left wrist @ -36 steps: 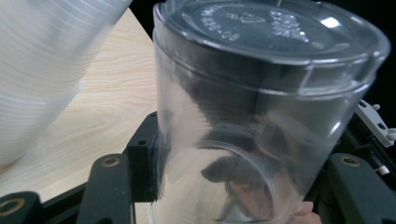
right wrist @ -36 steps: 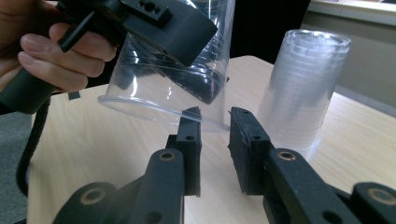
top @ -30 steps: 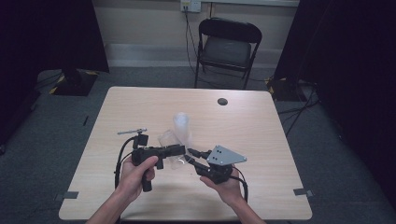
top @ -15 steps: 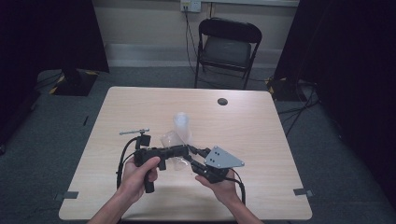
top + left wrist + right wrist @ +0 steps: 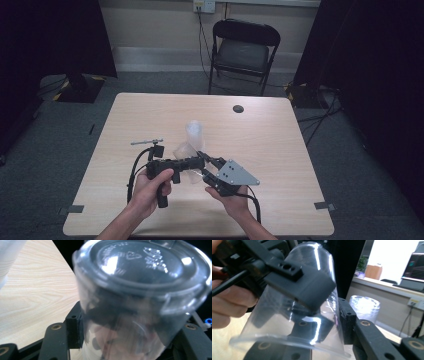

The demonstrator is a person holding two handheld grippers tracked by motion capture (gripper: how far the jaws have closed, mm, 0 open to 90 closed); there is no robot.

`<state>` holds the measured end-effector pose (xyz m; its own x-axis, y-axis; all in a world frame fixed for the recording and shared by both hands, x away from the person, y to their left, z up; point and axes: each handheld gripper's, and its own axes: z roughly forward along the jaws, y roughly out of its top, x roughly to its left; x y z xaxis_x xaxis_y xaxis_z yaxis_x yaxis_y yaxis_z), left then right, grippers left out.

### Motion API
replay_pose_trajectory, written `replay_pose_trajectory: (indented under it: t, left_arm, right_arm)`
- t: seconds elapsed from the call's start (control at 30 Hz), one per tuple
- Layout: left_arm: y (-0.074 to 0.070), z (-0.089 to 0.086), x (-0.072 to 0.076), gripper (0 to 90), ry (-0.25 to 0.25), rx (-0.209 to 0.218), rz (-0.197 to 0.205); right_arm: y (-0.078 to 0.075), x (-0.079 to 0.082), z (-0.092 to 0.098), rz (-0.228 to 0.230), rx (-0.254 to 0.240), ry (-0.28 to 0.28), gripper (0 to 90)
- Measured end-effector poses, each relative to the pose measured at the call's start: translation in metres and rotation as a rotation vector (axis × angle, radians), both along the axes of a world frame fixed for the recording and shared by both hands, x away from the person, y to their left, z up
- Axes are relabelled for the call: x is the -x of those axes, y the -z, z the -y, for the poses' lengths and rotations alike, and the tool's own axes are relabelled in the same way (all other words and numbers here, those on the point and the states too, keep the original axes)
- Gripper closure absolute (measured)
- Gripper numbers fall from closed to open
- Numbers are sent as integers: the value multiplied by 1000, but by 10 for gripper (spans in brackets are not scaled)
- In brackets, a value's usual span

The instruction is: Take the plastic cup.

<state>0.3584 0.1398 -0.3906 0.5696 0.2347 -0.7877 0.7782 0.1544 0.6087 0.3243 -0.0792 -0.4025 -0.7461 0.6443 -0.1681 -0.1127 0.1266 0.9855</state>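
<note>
A clear plastic cup (image 5: pixel 185 150) is held above the table (image 5: pixel 280 150) between my two grippers. My left gripper (image 5: pixel 201 161) reaches in from the left. In the left gripper view the cup (image 5: pixel 140 290) sits base-up between its jaws, with the black pads (image 5: pixel 75 326) against its wall; these jaws have just been opening. My right gripper (image 5: pixel 206 169) comes from the right. In the right gripper view the cup's rim (image 5: pixel 287 341) lies between its jaws, which have just been closing on the cup (image 5: pixel 322 272). The left gripper's finger (image 5: pixel 299 281) lies across the cup's wall.
A stack of clear cups (image 5: pixel 194 131) stands just behind the held cup, also seen as (image 5: pixel 364 306). A small dark disc (image 5: pixel 238 108) lies near the table's far edge. A folding chair (image 5: pixel 242 50) stands beyond the table.
The right gripper has edged a little left, closer to the left gripper and the cup. The left hand has stayed about where it was.
</note>
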Motion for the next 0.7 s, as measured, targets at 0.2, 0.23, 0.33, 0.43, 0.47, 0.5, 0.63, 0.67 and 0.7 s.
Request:
replay_pose_trajectory:
  t: [0.2, 0.23, 0.33, 0.43, 0.47, 0.5, 0.63, 0.67, 0.7]
  left_arm:
    - [-1, -1, 0, 358, 0, -7, 28]
    - [-1, -1, 0, 358, -2, -6, 29]
    - [-2, -1, 0, 282, -11, -10, 51]
    - [-2, -1, -1, 237, -13, -4, 67]
    - [-3, -1, -1, 209, -16, -13, 78]
    - [-3, -2, -1, 209, -15, -19, 84]
    - [-6, -6, -2, 166, -39, -23, 110]
    - [-7, -10, -3, 166, -55, -26, 123]
    - [-7, -10, -3, 161, -55, -26, 123]
  right_arm:
    - [-1, 2, 3, 13, 3, 19, 855]
    - [-1, 2, 3, 13, 3, 19, 855]
    - [-1, 2, 5, 10, -6, 25, 889]
    - [-2, 5, 6, 26, -6, 32, 900]
    - [-4, 5, 6, 32, -2, 29, 900]
    - [-4, 5, 6, 32, -2, 29, 900]
    - [-5, 5, 10, 22, -9, 36, 900]
    - [-6, 4, 13, 17, -12, 47, 900]
    - [-6, 4, 13, 17, -12, 47, 900]
